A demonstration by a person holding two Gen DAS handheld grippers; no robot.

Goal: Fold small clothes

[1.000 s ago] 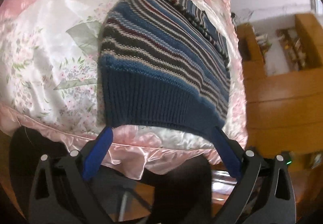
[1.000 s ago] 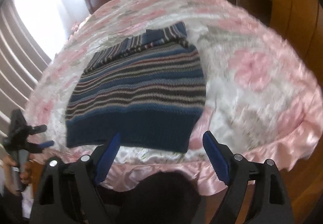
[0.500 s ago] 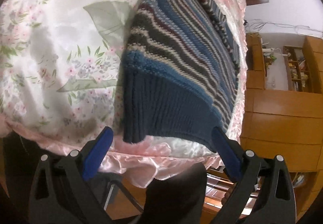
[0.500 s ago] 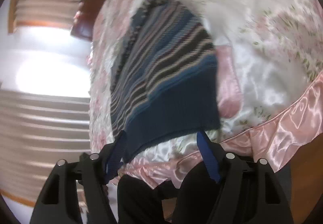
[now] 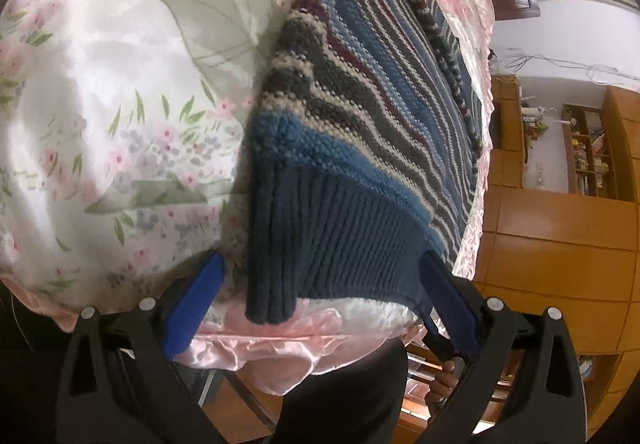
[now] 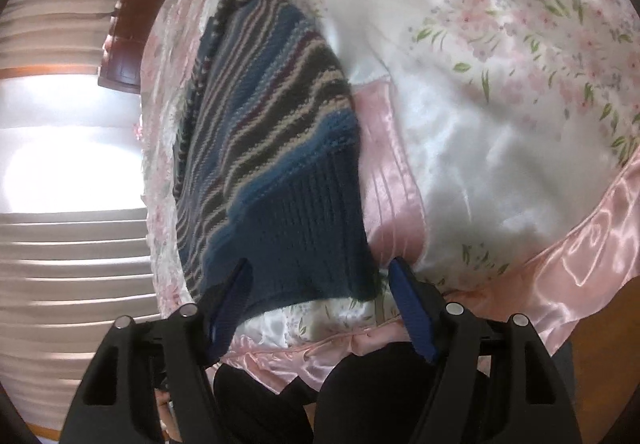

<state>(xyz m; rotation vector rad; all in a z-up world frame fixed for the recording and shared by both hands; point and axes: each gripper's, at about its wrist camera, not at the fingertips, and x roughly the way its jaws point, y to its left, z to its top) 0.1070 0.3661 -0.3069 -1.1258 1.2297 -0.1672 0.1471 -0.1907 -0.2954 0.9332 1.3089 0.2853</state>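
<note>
Striped knitted blue sweater (image 5: 360,148): lies on flowered pink satin bedspread (image 5: 120,104), frame centre; ribbed hem nearest bed's lower edge. Wooden shelving (image 5: 580,148): far right.

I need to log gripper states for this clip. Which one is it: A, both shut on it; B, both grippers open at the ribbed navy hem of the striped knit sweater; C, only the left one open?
B: the left gripper and right gripper both show spread blue fingers straddling the ribbed navy hem of the striped knit sweater.
</note>
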